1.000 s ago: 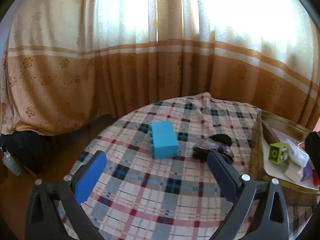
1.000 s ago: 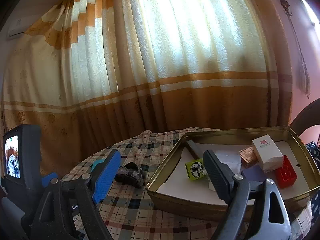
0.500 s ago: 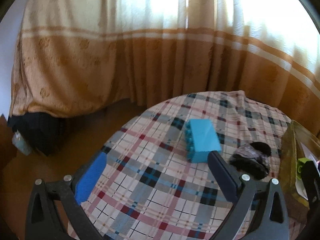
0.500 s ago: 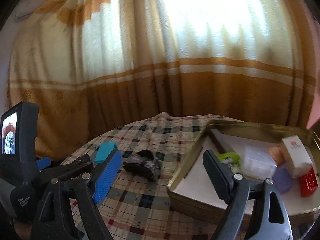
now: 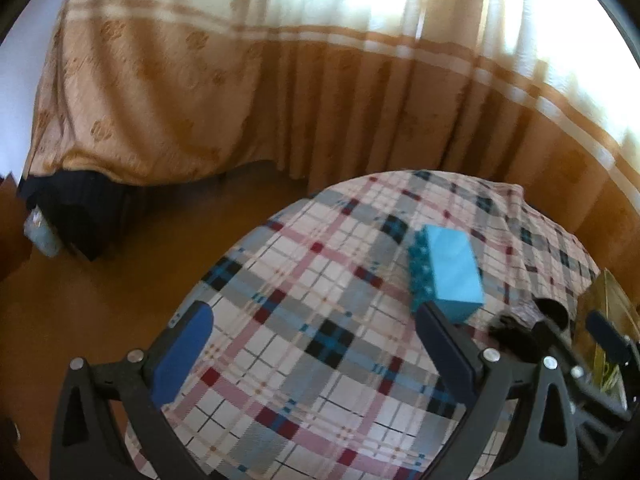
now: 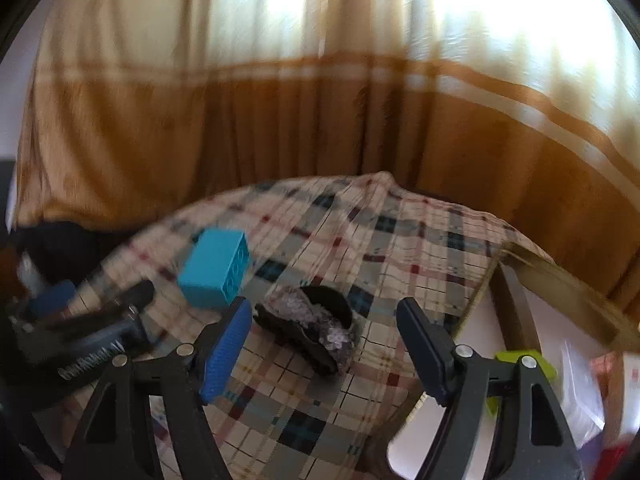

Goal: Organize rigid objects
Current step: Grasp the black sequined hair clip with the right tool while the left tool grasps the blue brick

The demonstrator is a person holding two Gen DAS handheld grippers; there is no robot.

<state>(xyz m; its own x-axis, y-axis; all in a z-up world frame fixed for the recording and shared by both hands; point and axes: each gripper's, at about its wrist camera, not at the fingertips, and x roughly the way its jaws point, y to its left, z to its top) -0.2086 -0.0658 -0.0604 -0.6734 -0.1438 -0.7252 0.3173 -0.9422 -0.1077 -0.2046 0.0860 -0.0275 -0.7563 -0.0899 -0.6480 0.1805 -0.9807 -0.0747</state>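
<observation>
A blue studded brick (image 5: 448,276) lies on its side on the plaid cloth (image 5: 320,320), just beyond the right finger of my left gripper (image 5: 316,340), which is open and empty. To the brick's right lies a dark glittery hair clip (image 6: 308,328). My right gripper (image 6: 324,344) hovers over the clip with its jaws closing. The clip sits between the fingers, close to the blue left pad (image 6: 226,352), and no pad presses on it. The same brick (image 6: 216,274) shows in the right wrist view, up and left of the clip.
A gold metal tray (image 6: 560,276) stands at the right, holding a green block (image 6: 524,360), a clear bag and other small items. The round table's edge drops to a wooden floor on the left. Curtains hang close behind the table.
My right gripper swung left from the tray to the dark clip, and its jaws narrowed. My left gripper shifted left, so the blue brick now sits by its right finger.
</observation>
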